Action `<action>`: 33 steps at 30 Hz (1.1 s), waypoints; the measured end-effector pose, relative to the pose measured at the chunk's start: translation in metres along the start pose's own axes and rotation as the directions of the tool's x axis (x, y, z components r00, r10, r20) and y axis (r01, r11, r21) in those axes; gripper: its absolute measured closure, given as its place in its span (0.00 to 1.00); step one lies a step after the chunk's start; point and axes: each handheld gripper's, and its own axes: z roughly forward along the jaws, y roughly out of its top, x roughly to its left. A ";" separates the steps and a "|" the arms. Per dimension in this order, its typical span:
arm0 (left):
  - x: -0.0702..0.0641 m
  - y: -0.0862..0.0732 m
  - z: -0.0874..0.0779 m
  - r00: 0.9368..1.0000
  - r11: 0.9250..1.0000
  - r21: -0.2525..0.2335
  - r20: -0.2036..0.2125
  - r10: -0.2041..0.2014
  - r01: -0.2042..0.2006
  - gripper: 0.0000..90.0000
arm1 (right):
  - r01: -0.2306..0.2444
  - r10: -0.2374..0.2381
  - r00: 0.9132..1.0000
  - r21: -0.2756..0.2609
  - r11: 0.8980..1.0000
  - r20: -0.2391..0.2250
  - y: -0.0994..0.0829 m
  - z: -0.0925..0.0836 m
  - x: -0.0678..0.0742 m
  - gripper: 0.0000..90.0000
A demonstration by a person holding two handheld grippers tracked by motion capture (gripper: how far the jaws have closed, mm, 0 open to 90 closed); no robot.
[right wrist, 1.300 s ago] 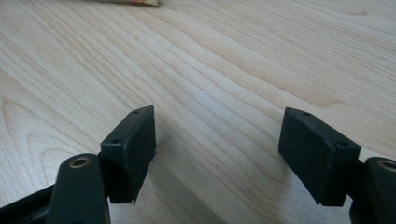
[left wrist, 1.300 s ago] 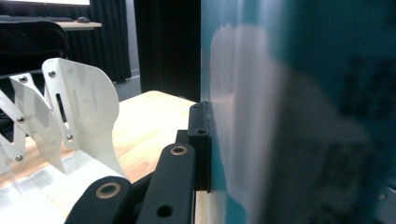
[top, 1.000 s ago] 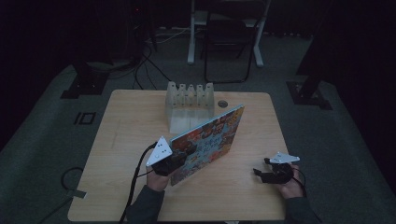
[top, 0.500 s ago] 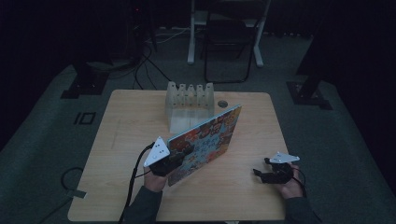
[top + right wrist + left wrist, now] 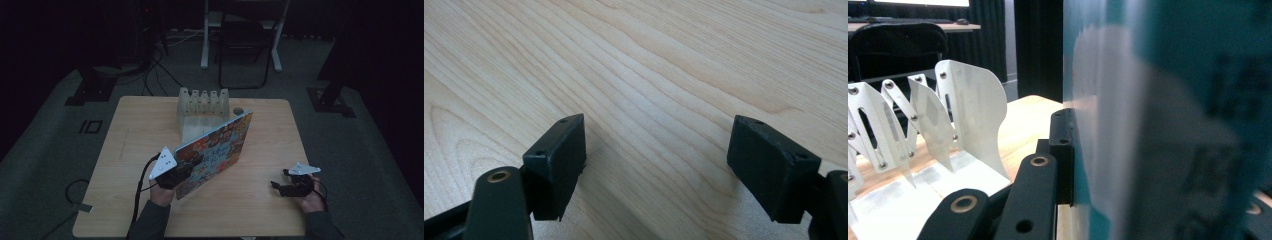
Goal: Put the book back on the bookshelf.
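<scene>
Nearest, at the table's [image 5: 120,200] front edge: left gripper [image 5: 186,171] clamped on the lower end of a picture book [image 5: 220,145], cover crowded with colourful figures, tilted up on edge and slanting away toward the far right. In the left gripper view, one black pad pressed flat against the book's teal-edged face [image 5: 1108,125]. Off to the right, well apart: right gripper [image 5: 656,165] spread wide over bare wood, holding nothing. Farther back, just behind the book: a white slotted rack [image 5: 202,107], standing upright.

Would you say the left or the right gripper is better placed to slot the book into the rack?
Left: the left gripper already clamps the book beside the rack; the right gripper sits open over bare table.
</scene>
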 end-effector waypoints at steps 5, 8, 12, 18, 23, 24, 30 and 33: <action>0.002 0.001 -0.003 1.000 1.000 -0.005 -0.006 -0.003 0.003 0.90 | 0.001 -0.001 1.000 0.001 1.000 -0.002 0.000 0.000 0.000 0.25; 0.003 0.001 -0.004 1.000 1.000 -0.008 -0.011 -0.009 0.009 0.90 | 0.001 -0.001 1.000 0.001 1.000 -0.002 0.000 0.000 0.000 0.25; 0.005 0.000 -0.006 1.000 1.000 -0.008 -0.018 -0.009 0.009 0.90 | 0.001 -0.001 1.000 0.001 1.000 -0.002 0.000 0.000 0.000 0.25; 0.007 0.001 -0.010 1.000 1.000 -0.008 -0.029 -0.012 0.011 0.90 | 0.001 -0.001 1.000 0.001 1.000 -0.003 0.000 0.000 0.000 0.25; 0.008 0.001 -0.013 0.999 1.000 -0.022 -0.041 -0.013 0.012 0.90 | 0.001 -0.001 1.000 0.001 1.000 -0.003 0.000 0.000 0.000 0.25; 0.009 0.001 -0.014 0.999 1.000 -0.025 -0.042 -0.020 0.019 0.90 | 0.001 -0.001 1.000 0.001 1.000 -0.003 0.000 0.000 0.000 0.25; 0.012 0.000 -0.016 0.998 1.000 -0.021 -0.054 -0.020 0.019 0.90 | 0.001 -0.001 1.000 0.001 1.000 -0.003 0.000 0.000 0.000 0.25; 0.012 0.000 -0.017 0.998 1.000 -0.020 -0.059 -0.024 0.022 0.90 | 0.002 -0.002 1.000 0.001 1.000 -0.003 0.000 0.000 0.000 0.25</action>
